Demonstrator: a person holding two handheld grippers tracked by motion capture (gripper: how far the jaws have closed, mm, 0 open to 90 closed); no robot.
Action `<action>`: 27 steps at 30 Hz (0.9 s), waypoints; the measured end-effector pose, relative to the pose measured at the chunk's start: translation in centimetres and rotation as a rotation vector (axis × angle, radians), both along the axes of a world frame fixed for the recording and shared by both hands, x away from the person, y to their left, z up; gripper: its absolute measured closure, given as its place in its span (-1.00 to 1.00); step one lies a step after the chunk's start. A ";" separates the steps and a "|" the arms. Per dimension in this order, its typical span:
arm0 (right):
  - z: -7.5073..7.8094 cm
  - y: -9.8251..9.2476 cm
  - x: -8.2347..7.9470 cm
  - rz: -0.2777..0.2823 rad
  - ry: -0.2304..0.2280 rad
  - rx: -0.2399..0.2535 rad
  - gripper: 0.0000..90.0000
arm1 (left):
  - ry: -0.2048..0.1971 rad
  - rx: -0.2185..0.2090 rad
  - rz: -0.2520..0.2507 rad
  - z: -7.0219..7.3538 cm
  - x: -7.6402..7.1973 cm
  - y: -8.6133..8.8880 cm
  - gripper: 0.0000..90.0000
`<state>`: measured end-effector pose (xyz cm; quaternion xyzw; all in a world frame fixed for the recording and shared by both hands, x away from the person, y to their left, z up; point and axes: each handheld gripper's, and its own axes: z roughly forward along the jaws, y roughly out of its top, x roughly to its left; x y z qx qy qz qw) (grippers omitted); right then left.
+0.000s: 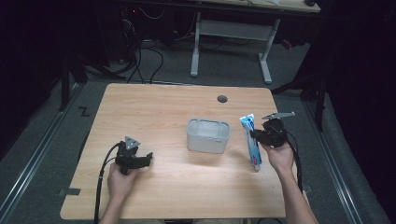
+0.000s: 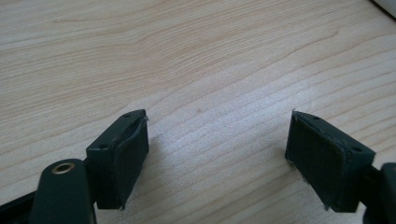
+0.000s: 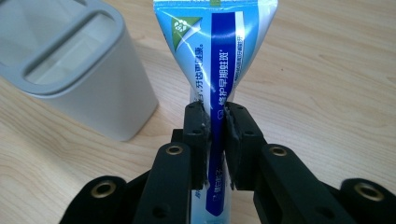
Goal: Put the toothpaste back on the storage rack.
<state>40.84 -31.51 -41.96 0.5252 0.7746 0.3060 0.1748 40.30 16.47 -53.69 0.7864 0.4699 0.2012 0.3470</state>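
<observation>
Right of centre on the wooden tabletop, the right claw is clamped on a blue-and-white toothpaste tube — pads pinching its flattened middle, as the right gripper view shows. Tube stands near upright in the high view, crimped end up, cap end low by the tabletop; whether the cap touches the wood cannot be told. Grey open-topped container sits at mid-table, just beside the tube on its left, apart from it; in the right gripper view its rim and inner ledge show.

Left claw hangs over bare wood on the near left part of the tabletop, well apart from the container — jaws spread wide with nothing between them, pads facing across plain wood grain. Black cable trails back from the left gripper along the forearm.
</observation>
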 end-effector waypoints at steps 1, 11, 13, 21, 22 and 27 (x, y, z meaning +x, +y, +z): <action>0.2 0.1 -0.3 0.011 -0.012 0.011 0.77 | 0.000 0.000 0.000 0.0 0.0 0.0 -0.52; 0.8 0.3 -1.3 0.026 -0.073 0.033 0.80 | 0.002 0.000 -0.002 0.0 0.0 0.0 -0.52; 0.8 0.3 -1.6 0.032 -0.088 0.040 0.81 | 0.002 0.000 -0.002 0.0 0.0 0.0 -0.52; 0.9 -0.1 -2.4 0.033 -0.144 0.074 0.84 | 0.000 0.000 -0.002 0.0 0.0 0.0 -0.52; 1.0 -0.1 -2.6 0.039 -0.155 0.076 0.85 | 0.000 0.001 -0.002 0.0 0.0 0.0 -0.52; 1.3 0.0 -2.9 0.044 -0.177 0.084 0.88 | 0.000 0.001 -0.002 0.0 0.0 0.0 -0.52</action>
